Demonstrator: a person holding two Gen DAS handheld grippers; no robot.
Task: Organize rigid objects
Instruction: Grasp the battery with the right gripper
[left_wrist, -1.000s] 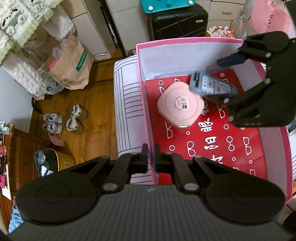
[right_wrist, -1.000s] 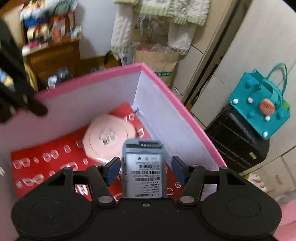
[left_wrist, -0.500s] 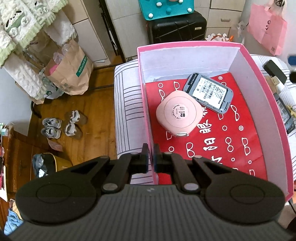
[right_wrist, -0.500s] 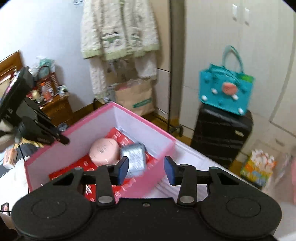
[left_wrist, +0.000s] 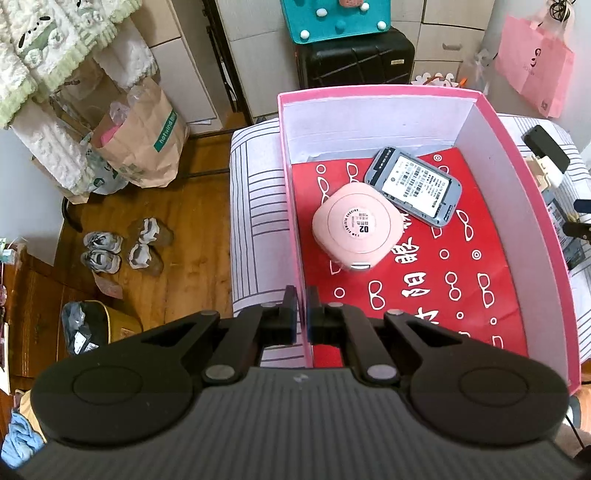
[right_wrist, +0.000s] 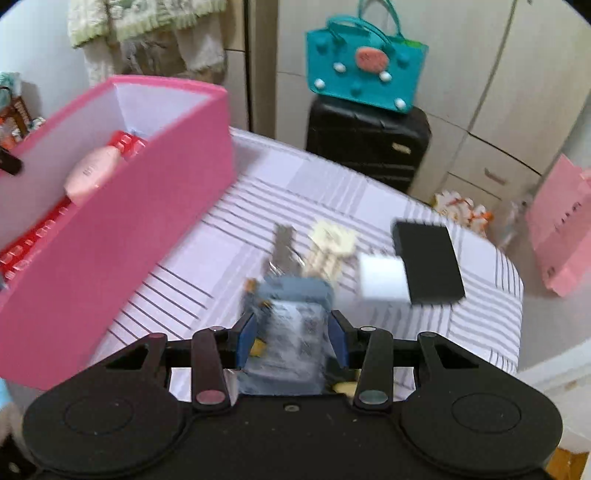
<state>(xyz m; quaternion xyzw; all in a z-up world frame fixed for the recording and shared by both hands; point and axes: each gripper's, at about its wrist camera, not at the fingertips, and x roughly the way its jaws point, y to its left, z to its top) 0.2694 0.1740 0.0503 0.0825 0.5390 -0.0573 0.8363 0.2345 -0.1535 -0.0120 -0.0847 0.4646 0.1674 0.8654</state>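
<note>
A pink box (left_wrist: 517, 155) with a red patterned floor stands on a striped surface. In it lie a round pink case (left_wrist: 356, 226) and a grey device (left_wrist: 413, 184) with a barcode label. My left gripper (left_wrist: 301, 317) is shut on the box's left wall. My right gripper (right_wrist: 291, 338) is open over the striped surface, its blue pads on either side of a blurred blue-grey packet (right_wrist: 291, 317); contact is unclear. Beyond it lie a white cube (right_wrist: 382, 278), a black flat block (right_wrist: 428, 266), a cream piece (right_wrist: 332, 242) and a grey strip (right_wrist: 282, 245).
The pink box (right_wrist: 110, 229) is to the left of my right gripper. A black suitcase (right_wrist: 369, 144) with a teal bag (right_wrist: 365, 62) stands behind the striped surface. A pink bag (right_wrist: 561, 229) is at the right. Wooden floor, shoes (left_wrist: 122, 247) and a paper bag (left_wrist: 147, 136) lie left.
My right gripper let go of the grey device in the box, drew back out to the right and came down over the loose items. My left gripper kept its hold on the wall.
</note>
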